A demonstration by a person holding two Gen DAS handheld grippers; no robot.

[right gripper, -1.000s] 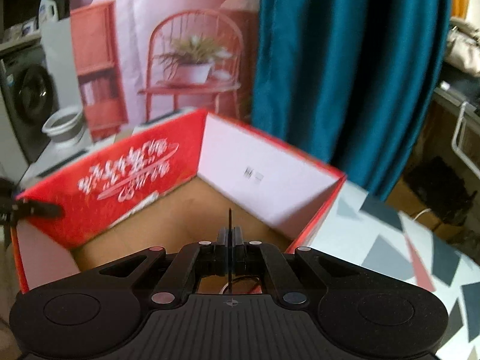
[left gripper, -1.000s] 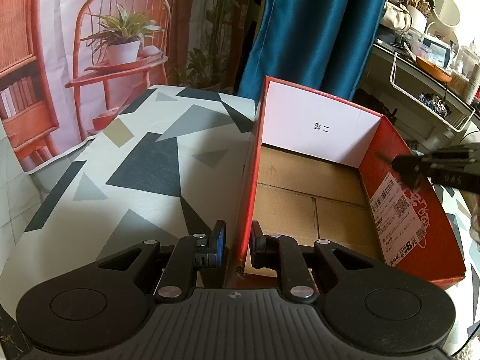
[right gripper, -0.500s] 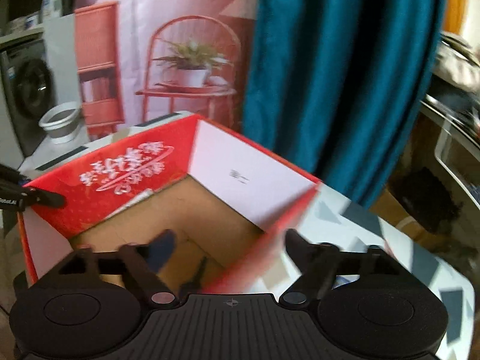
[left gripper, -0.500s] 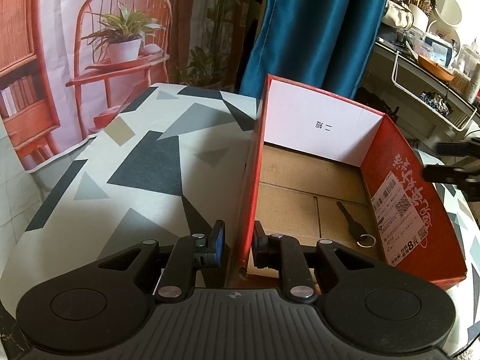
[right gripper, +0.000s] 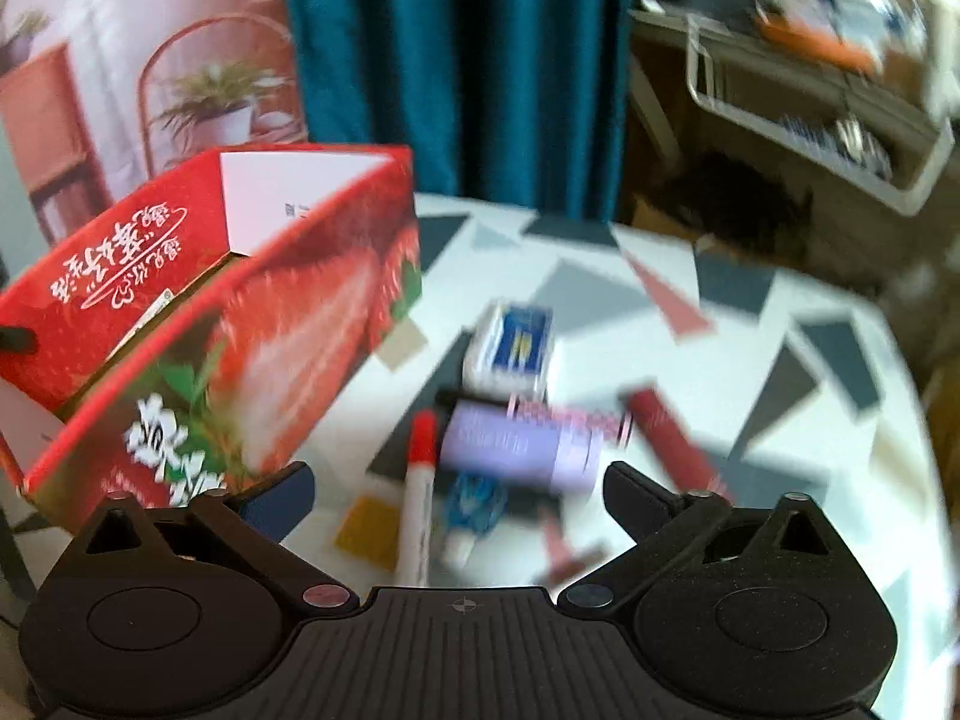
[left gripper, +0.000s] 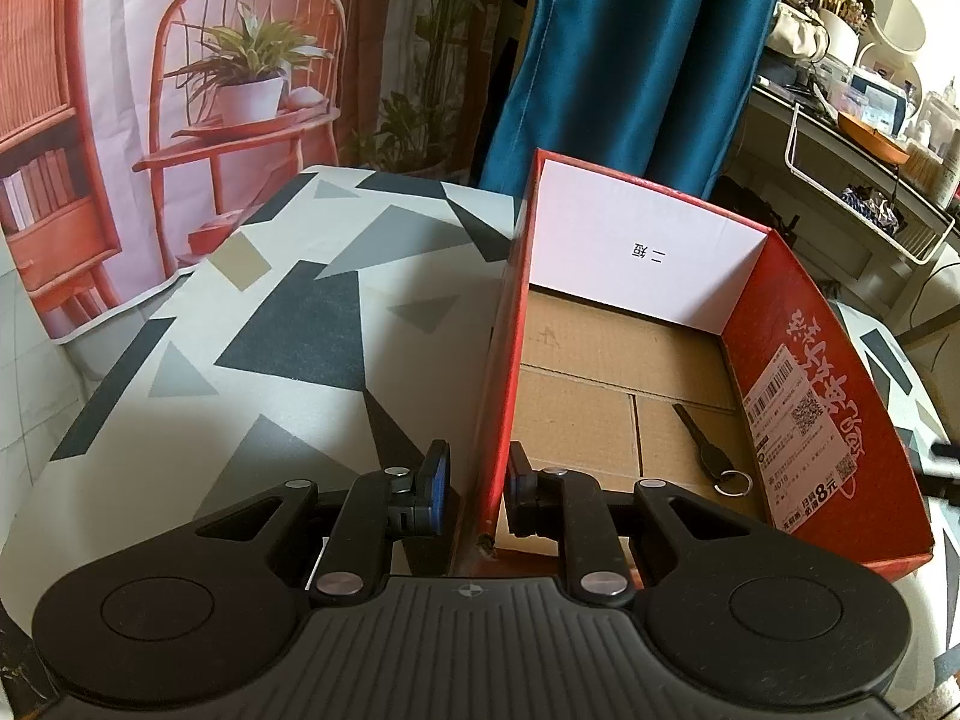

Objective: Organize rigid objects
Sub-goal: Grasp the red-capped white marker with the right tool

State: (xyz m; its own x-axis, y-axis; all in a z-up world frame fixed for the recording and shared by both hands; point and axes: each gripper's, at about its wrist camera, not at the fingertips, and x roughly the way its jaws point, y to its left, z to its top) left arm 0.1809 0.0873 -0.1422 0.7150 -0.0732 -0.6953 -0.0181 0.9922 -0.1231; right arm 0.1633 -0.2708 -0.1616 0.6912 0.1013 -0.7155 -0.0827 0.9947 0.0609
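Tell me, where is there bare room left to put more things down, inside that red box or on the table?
Inside the red box most of the cardboard floor is bare; only a key lies near the labelled wall. The tablecloth beyond the box's other long side is free too. It is crowded outside the strawberry-printed side: purple cylinder, red-capped marker and blue-and-white box cluster together.

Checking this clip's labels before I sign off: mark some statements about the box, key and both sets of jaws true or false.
1. A key lies inside the red box. True.
2. The left gripper has its jaws clamped on the box's wall. True.
3. The right gripper holds a marker. False: its jaws are open and empty above the red-capped marker.
4. The box is full. False: only the key shows.
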